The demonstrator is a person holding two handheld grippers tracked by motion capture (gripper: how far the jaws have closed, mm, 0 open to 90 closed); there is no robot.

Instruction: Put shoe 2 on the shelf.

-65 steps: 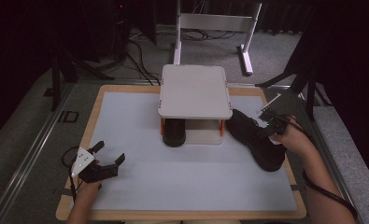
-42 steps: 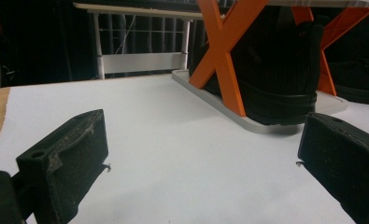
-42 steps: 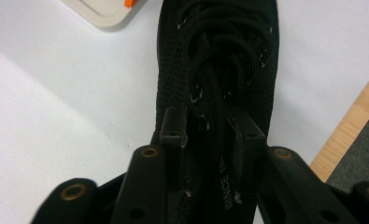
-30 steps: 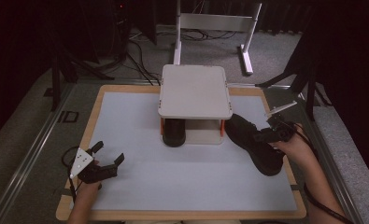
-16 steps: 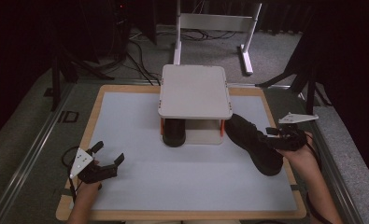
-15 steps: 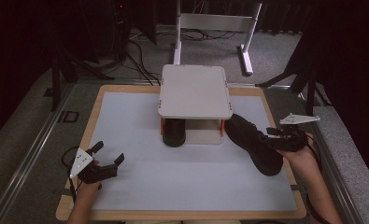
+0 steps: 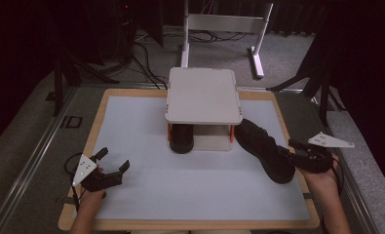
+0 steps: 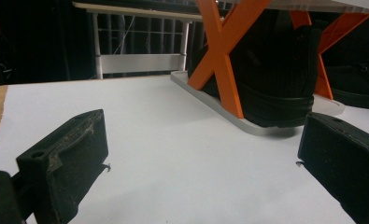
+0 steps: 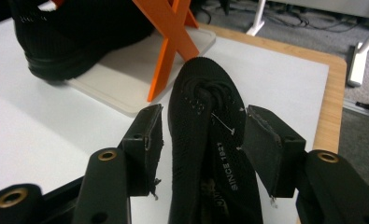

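A black shoe lies on the white mat right of a small rack with a white top and orange X legs. My right gripper is at the shoe's heel end. In the right gripper view the shoe runs between the jaws of that gripper. They have just been opening, and the pads stand slightly off the shoe's sides. A second black shoe stands under the rack. My left gripper rests open and empty at the mat's near left.
The white mat lies on a wooden board with a raised rim. In the left gripper view the rack's orange leg and the shoe under it stand ahead. A white stand and cables are beyond the table.
My right gripper has slid back along the shoe toward the right and the near edge, and its jaws stand wider. The shoe and the left gripper have stayed put.
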